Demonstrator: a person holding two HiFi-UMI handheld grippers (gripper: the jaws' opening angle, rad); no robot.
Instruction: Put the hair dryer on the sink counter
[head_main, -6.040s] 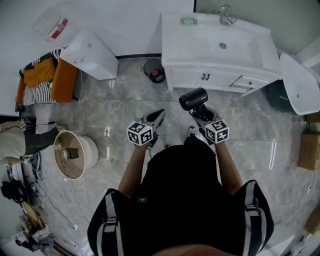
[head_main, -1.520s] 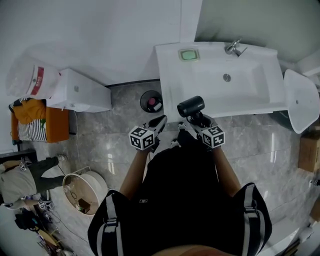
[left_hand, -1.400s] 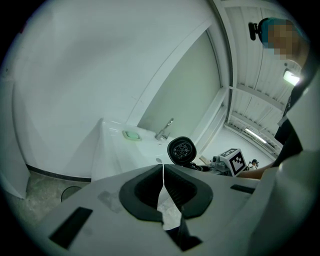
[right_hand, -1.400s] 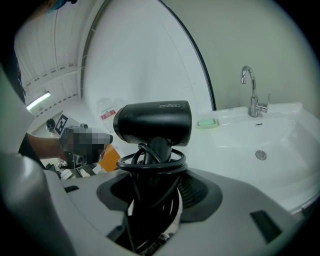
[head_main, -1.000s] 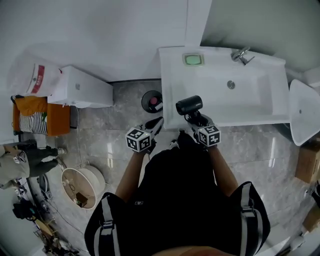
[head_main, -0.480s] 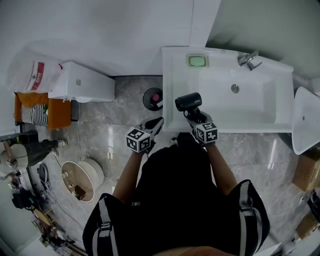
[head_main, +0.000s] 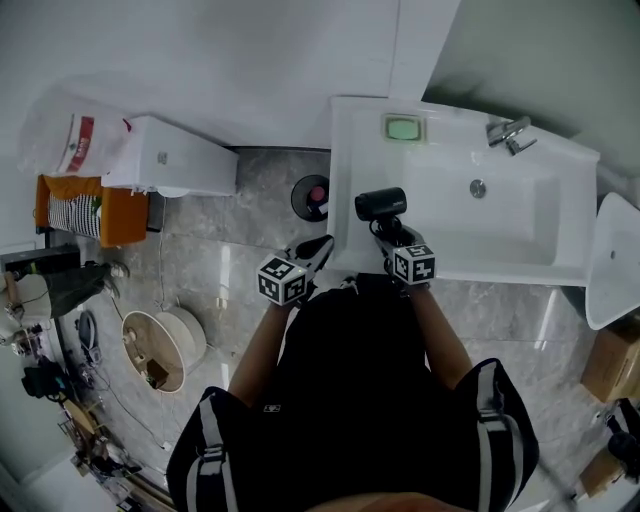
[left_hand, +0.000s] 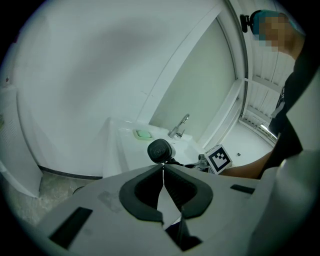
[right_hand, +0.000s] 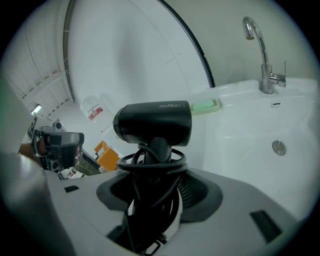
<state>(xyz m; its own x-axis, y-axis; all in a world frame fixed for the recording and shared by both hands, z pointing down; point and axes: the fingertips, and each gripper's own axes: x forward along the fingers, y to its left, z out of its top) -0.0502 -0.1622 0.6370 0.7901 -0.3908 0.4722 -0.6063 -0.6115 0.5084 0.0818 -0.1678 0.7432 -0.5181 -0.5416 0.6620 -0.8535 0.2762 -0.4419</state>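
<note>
A black hair dryer (head_main: 381, 204) with its cord wound round the handle stands upright in my right gripper (head_main: 388, 233), which is shut on the handle. It hangs over the front left part of the white sink counter (head_main: 350, 150), left of the basin. In the right gripper view the hair dryer (right_hand: 155, 122) points sideways above the right gripper (right_hand: 152, 192), with the counter (right_hand: 240, 130) behind it. My left gripper (head_main: 320, 247) is shut and empty, just off the counter's left front corner. In the left gripper view that gripper (left_hand: 162, 169) has its pads touching, facing the hair dryer (left_hand: 160, 150).
A faucet (head_main: 510, 132) and a green soap (head_main: 404, 128) sit at the counter's back. A small dark bin (head_main: 312, 196) stands on the floor left of the vanity. A white cabinet (head_main: 170, 158), an orange pile (head_main: 105, 215) and a round basket (head_main: 160, 345) lie further left.
The person has stepped up to the sink, and the counter has come closer. The hair dryer, still held, now hangs over the counter's front left part. The left gripper stays shut.
</note>
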